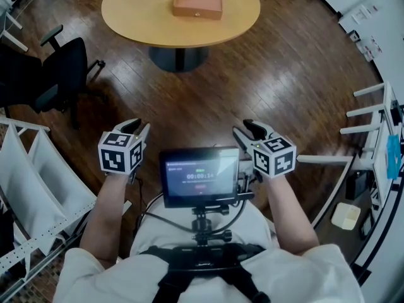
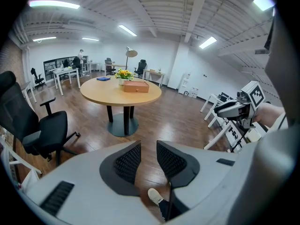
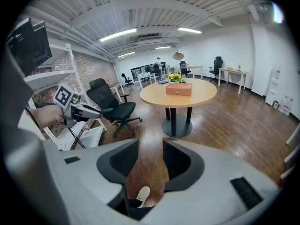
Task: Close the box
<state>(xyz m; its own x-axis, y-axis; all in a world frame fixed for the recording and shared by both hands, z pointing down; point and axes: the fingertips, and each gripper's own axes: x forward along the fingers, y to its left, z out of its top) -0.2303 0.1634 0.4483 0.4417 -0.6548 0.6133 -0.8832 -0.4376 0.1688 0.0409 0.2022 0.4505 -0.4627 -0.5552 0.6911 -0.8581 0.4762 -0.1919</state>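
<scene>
A brown box sits on a round wooden table far ahead of me, its lid lying flat as far as I can tell. The left gripper view shows the box small in the distance, and so does the right gripper view. My left gripper and right gripper hover close to my body over the wood floor, well short of the table. Both the left gripper and the right gripper are open with only floor between the jaws.
A black office chair stands left of the table. White racks line my left side and white frames my right. A small monitor is mounted at my chest. Yellow flowers stand on the table behind the box.
</scene>
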